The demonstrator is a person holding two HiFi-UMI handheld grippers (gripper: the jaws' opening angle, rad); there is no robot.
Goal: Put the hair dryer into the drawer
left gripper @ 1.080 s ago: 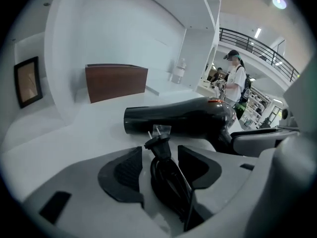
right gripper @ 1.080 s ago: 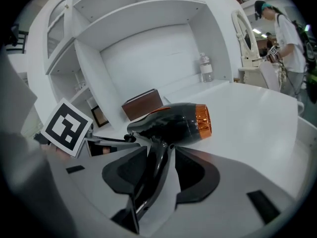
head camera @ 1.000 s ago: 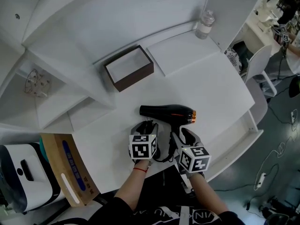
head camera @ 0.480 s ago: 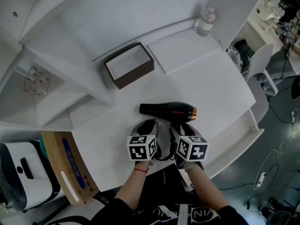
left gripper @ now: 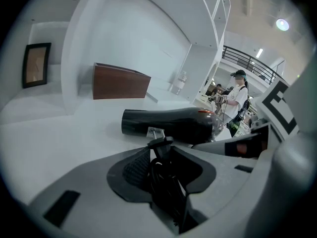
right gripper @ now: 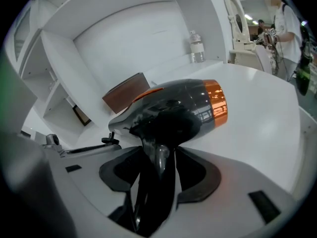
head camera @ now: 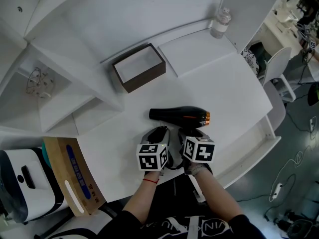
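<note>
Desktop [head camera: 227,91] white, curved and largely bare, set into a white alcove with a back panel and shelving at left. Grey floor [head camera: 295,148] at right, strewn with cables.

Nearest the front edge: left gripper [head camera: 158,133], jaws just drawn in and now clamped on the black power cord [left gripper: 166,182], plug end standing up past the pads. Beside it: right gripper [head camera: 192,133], jaws just widened and standing apart astride the dryer's handle [right gripper: 156,177], pads close on either side, no firm press made out. Just beyond both: hair dryer [head camera: 180,115], black with an orange ring at one end, lying on the desktop with barrel crosswise, not in the drawer.

Further back, left of centre: open brown box [head camera: 145,78], white inside, well apart from the dryer. Farthest, at the back right corner: clear water bottle [head camera: 220,24], upright. Off the desk's left end: cardboard box [head camera: 75,178] with a blue panel, and a white appliance [head camera: 20,183] beside it. On a left shelf: wire object [head camera: 40,86], kind not made out.

At the front right edge: white drawer [head camera: 271,139], pulled out below desktop level, open from above, on the right gripper's side. Beyond the desk's right end: white chair [head camera: 276,66]. Open desktop right of the dryer and behind it.
</note>
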